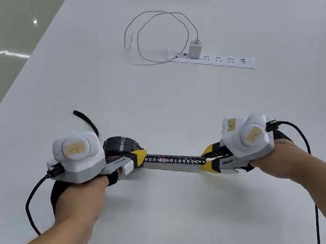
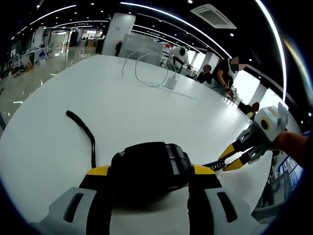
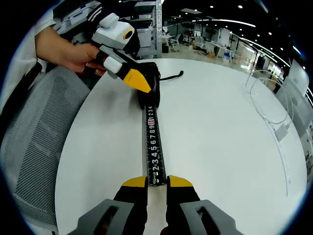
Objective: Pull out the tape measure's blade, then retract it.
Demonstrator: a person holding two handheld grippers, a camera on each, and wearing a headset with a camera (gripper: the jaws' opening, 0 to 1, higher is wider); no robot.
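Across the table (image 1: 169, 100) stretches the tape measure's (image 1: 121, 146) dark numbered blade (image 1: 175, 160).

Bright, even overhead light in all 3 views, no hard shadows. Head view: white table (image 1: 218, 103) nearly washed out, only faint soft shade under the blade (image 1: 175, 160); glossy floor (image 1: 20, 35) top left shows lamp reflections. Both gripper views: fisheye, lines bend hard twd edges, ceiling strips (image 2: 161, 14) curve into arcs. Left gripper view: tape measure case (image 2: 146, 169) v. dark, little detail, window (image 2: 252, 85) at right glares. Right gripper view: blade numbers crisp, bkgd hall softer
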